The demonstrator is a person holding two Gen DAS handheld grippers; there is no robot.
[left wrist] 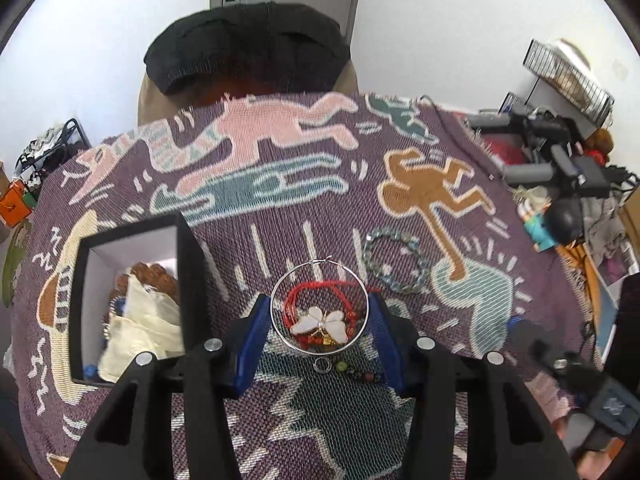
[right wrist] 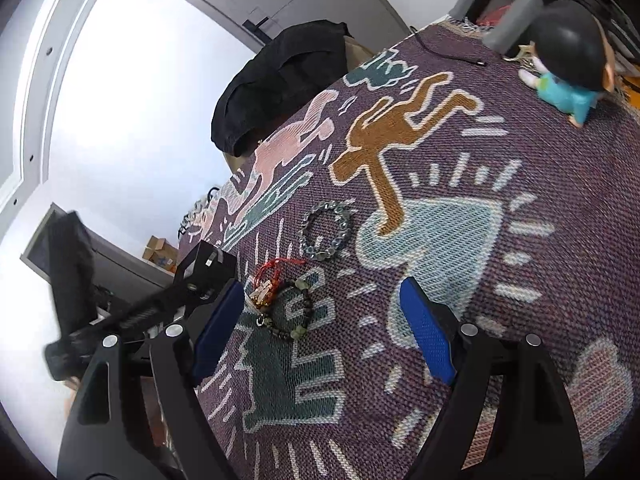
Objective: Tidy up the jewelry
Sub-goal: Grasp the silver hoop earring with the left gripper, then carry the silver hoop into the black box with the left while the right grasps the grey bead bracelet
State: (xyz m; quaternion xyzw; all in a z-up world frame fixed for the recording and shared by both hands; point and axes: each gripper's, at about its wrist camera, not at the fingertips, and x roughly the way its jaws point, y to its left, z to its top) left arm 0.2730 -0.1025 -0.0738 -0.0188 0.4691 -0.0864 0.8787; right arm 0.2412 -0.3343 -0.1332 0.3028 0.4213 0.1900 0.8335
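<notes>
My left gripper (left wrist: 320, 312) is open; its blue fingers (left wrist: 256, 328) stand on either side of a silver hoop (left wrist: 280, 328). Inside the hoop lie a red cord bracelet (left wrist: 300, 294) and a white butterfly pendant (left wrist: 320, 322). A small ring (left wrist: 322, 365) and a dark bead bracelet (left wrist: 360, 374) lie just below. A blue-grey bead bracelet (left wrist: 394, 260) lies to the right. A black box (left wrist: 188, 280) with a cream cloth (left wrist: 140, 328) stands at the left. My right gripper (right wrist: 324, 320) is open and empty, near the dark bead bracelet (right wrist: 296, 308), the red cord (right wrist: 272, 270) and the blue-grey bracelet (right wrist: 326, 230).
A purple patterned cloth (left wrist: 320, 184) covers the table. A black bag (left wrist: 248, 48) sits on a chair at the far edge. A figurine (right wrist: 568, 64) and dark equipment (left wrist: 552, 152) stand at the right side. The left gripper's black body (right wrist: 192, 280) shows in the right wrist view.
</notes>
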